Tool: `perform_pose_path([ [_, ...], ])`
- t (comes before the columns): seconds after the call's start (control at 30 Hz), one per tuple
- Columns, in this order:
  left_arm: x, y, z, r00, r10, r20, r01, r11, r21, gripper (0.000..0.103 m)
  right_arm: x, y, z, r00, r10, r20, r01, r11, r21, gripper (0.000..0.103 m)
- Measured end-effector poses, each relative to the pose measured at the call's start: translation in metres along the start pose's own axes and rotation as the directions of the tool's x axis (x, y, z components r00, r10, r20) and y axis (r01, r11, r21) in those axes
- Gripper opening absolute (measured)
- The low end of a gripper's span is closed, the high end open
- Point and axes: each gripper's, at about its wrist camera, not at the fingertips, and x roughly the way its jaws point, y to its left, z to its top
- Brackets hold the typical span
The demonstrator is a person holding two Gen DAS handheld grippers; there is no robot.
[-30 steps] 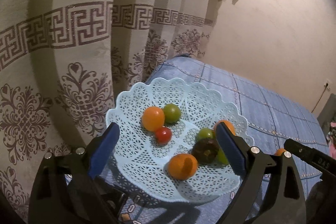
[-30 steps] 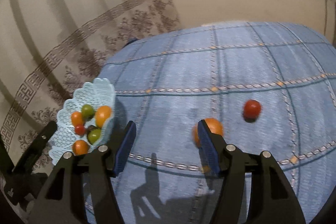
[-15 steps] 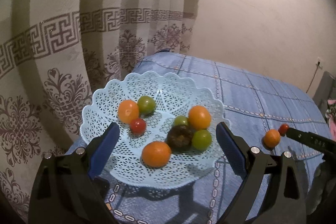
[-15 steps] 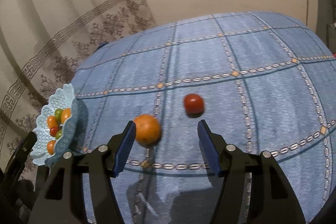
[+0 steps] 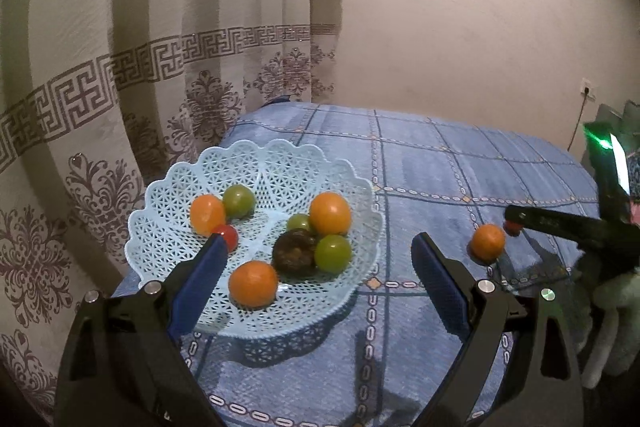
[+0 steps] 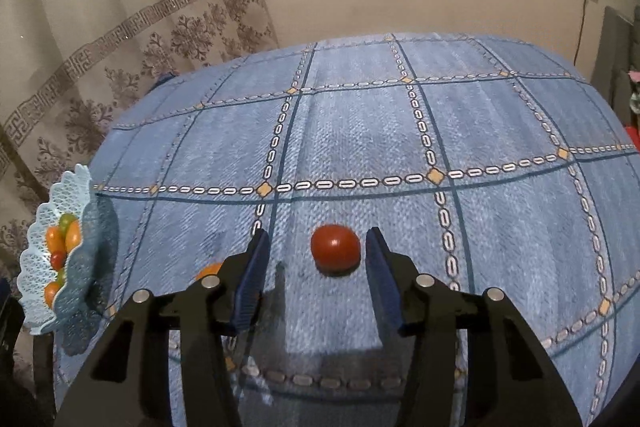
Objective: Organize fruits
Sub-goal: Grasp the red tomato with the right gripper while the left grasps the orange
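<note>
The right tongs, spread apart, have swung off the orange to bracket the red tomato mid-bed, so it goes next; left tongs hover spread over the basket at the bed's left edge.

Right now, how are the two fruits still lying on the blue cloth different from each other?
The tomato is red and the orange is orange. In the left wrist view the orange looks clearly bigger than the tomato. The tomato sits between the open fingers of the right gripper, untouched, while the orange lies outside them, beside the left finger. Both are round and rest on the cloth, outside the basket.
</note>
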Motion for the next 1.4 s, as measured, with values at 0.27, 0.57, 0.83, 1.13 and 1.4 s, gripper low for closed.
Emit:
perform_pose_path([
  [0.27, 0.003, -0.017, -0.002, 1.000, -0.008, -0.014, 0.009, 0.999, 0.038, 0.094, 0.020, -0.003, -0.001, 0.998, -0.054, -0.030, 0.053, 0.998, -0.034, 0.034],
  [0.57, 0.010, -0.056, -0.002, 0.998, -0.053, -0.034, 0.056, 0.991, 0.120, 0.094, 0.009, -0.020, -0.006, 1.000, -0.020, -0.021, 0.019, 0.999, -0.025, 0.027],
  [0.83, 0.028, -0.099, -0.006, 0.993, -0.088, -0.084, 0.104, 0.973, 0.206, 0.094, -0.009, -0.039, -0.011, 0.999, -0.049, 0.006, 0.049, 0.998, -0.038, 0.027],
  [1.13, 0.062, -0.134, -0.005, 0.974, -0.131, -0.183, 0.172, 0.957, 0.232, 0.094, -0.025, -0.064, -0.017, 0.998, -0.061, 0.035, 0.061, 0.998, -0.012, 0.027],
  [1.4, 0.089, -0.154, -0.005, 0.960, -0.147, -0.238, 0.205, 0.949, 0.239, 0.084, -0.024, -0.076, -0.022, 0.999, -0.030, 0.026, 0.029, 0.999, 0.023, 0.027],
])
